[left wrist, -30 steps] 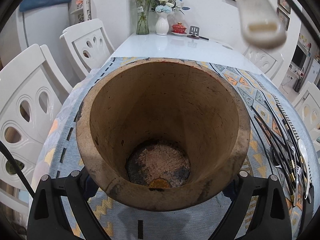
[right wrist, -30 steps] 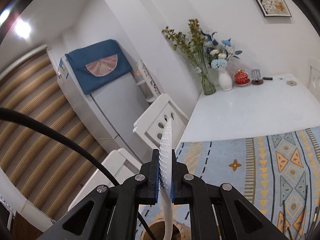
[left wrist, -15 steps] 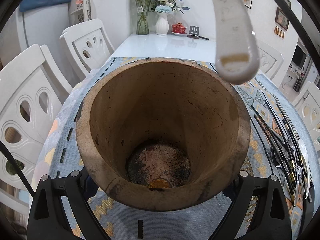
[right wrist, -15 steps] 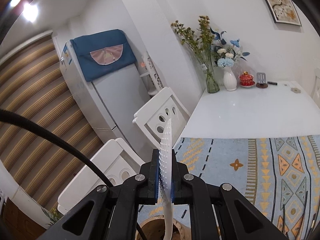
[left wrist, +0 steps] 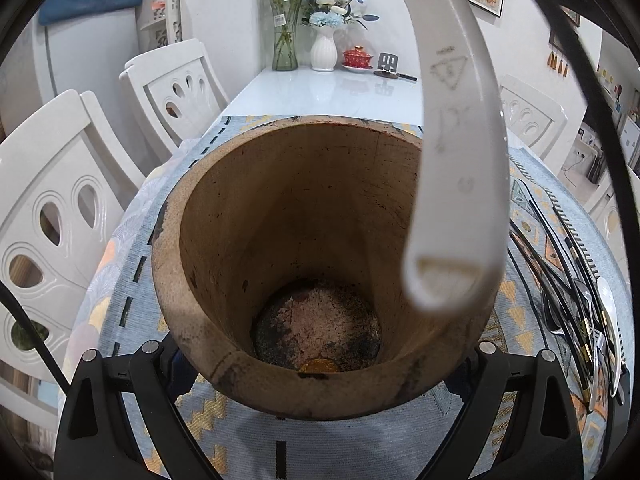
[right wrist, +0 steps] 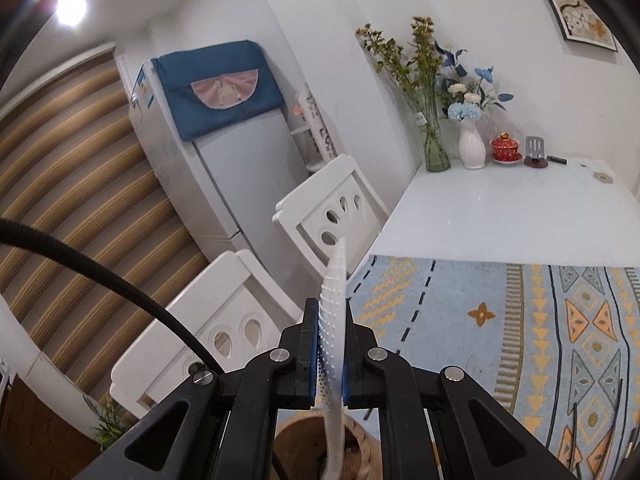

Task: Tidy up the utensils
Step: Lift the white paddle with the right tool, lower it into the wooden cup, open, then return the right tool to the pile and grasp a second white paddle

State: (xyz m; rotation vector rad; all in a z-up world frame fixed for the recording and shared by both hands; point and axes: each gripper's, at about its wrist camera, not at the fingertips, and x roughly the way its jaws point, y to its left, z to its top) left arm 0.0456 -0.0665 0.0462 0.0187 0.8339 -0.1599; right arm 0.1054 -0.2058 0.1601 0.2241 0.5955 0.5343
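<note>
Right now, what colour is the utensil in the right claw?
White, with a dimpled paddle end; clearest in the right wrist view.

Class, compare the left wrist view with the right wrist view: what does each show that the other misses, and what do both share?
Only the left wrist view shows the wooden holder's stained bottom and the black utensils lying on the cloth. Only the right wrist view shows the right gripper clamping the white rice paddle's dotted blade, plus the fridge. Both show the paddle's handle over the holder, the patterned cloth and the flower vases.

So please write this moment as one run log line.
left gripper: shut on wooden holder | right gripper: shut on white rice paddle | paddle handle above holder mouth | not released
</note>
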